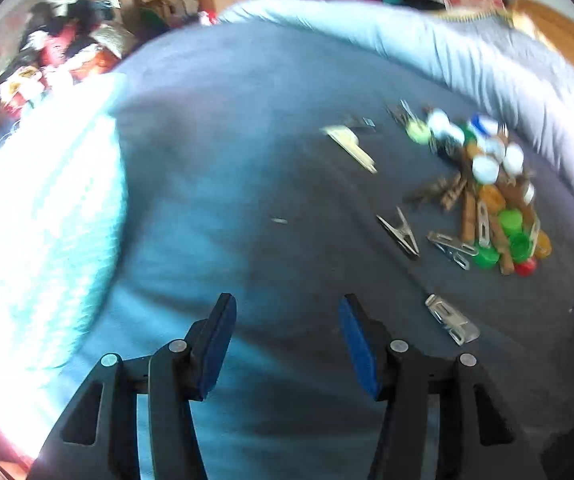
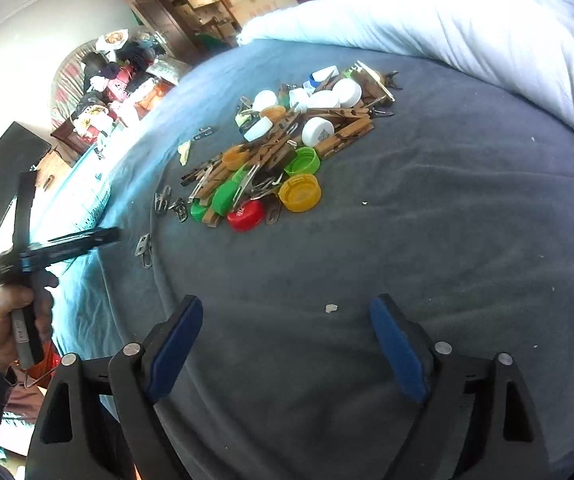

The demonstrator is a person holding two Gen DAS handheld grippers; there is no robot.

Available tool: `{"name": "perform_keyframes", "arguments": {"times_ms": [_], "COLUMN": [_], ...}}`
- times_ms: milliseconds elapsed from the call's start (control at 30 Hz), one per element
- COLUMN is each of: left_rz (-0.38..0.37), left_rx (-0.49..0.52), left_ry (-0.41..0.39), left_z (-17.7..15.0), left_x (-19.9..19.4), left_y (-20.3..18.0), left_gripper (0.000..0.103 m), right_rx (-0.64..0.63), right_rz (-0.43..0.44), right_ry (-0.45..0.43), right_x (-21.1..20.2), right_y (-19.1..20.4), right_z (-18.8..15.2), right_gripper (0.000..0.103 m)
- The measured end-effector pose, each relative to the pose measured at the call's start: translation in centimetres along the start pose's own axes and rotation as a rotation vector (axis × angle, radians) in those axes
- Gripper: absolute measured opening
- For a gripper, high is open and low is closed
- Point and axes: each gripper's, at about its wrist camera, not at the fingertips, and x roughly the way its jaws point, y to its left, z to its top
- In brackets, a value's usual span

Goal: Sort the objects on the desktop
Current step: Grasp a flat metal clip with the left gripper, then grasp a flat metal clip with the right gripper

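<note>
Grey-blue bedcover [image 2: 407,200] carries one mixed heap [image 2: 287,152] of light, rigid bottle caps and wooden clothespins; loose metal clips [image 1: 401,232] lie just beside it. Left gripper [image 1: 287,312] and right gripper [image 2: 285,316] hover near the heap, fingers spread, empty. Caps likely slippery; pinch across the rim.

Caps-and-pegs heap [image 2: 287,148] on blanket [image 2: 427,240], pillow [image 2: 447,20] behind; loose metal clips [image 2: 145,246] left (scattered).
</note>
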Motion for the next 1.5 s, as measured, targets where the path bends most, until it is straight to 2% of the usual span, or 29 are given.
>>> {"name": "perform_keyframes", "arguments": {"times_ms": [100, 267, 367, 500, 533, 567, 633, 667, 767, 800, 833, 1033, 1167, 1333, 1500], "left_rz": [-0.047, -0.199, -0.207, -0.152, -0.151, -0.132, -0.119, -0.126, -0.121, -0.126, -0.12, -0.098, -0.117, -0.133, -0.136], "left_rx": [-0.002, 0.009, 0.003, 0.021, 0.021, 0.036, 0.051, 0.036, 0.01, 0.0, -0.008, -0.059, -0.065, -0.062, -0.069], "left_ry": [0.006, 0.04, 0.059, 0.091, 0.09, 0.08, 0.065, 0.057, 0.021, 0.018, 0.011, 0.003, 0.009, -0.006, -0.003], "left_z": [-0.4, -0.7, -0.8, -1.0, -1.1, -1.3, -1.6, -1.6, -1.7, -1.8, -2.0, -2.3, -2.1, -1.9, -1.9], "left_x": [-0.9, -0.6, 0.2, 1.5, 1.7, 2.0, 1.9, 1.7, 0.9, 1.1, 0.9, 0.7, 1.3, 1.2, 1.4], "left_y": [-0.3, -3.3, -5.4, -6.7, -6.8, -7.3, -7.3, -7.1, -5.8, -5.5, -4.9, -2.2, -2.2, -2.1, -1.7], "left_gripper": [0.055, 0.055, 0.055, 0.051, 0.045, 0.031, 0.013, 0.013, 0.013, 0.013, 0.013, 0.013, 0.013, 0.013, 0.013], "right_rx": [-0.033, -0.048, -0.044, -0.055, -0.059, -0.064, -0.075, -0.072, -0.054, -0.053, -0.058, -0.204, -0.318, -0.418, -0.462], "right_rz": [-0.013, -0.008, 0.01, 0.016, 0.016, 0.015, 0.006, -0.002, -0.004, 0.009, 0.025, 0.142, 0.194, 0.186, 0.127], "right_ry": [-0.004, -0.011, -0.012, -0.016, -0.018, -0.019, -0.019, -0.024, -0.033, -0.032, -0.029, -0.019, 0.0, 0.043, 0.082], "right_x": [0.4, 0.6, 0.5, 0.6, 0.7, 0.7, 0.6, 0.4, -0.1, -0.2, -0.2, 1.4, 4.1, 7.7, 10.9], "right_y": [0.4, 0.4, 0.2, 0.1, 0.2, 0.2, 0.4, 0.3, 0.0, 0.0, 0.2, 4.7, 8.8, 12.5, 13.9], "right_z": [-0.3, -0.5, -0.5, -0.8, -0.8, -0.8, -0.8, -0.7, -0.5, -0.3, -0.1, 2.4, 4.9, 6.8, 7.5], "right_gripper": [0.093, 0.097, 0.097, 0.098, 0.098, 0.098, 0.098, 0.096, 0.077, 0.064, 0.056, 0.055, 0.054, 0.043, 0.043]}}
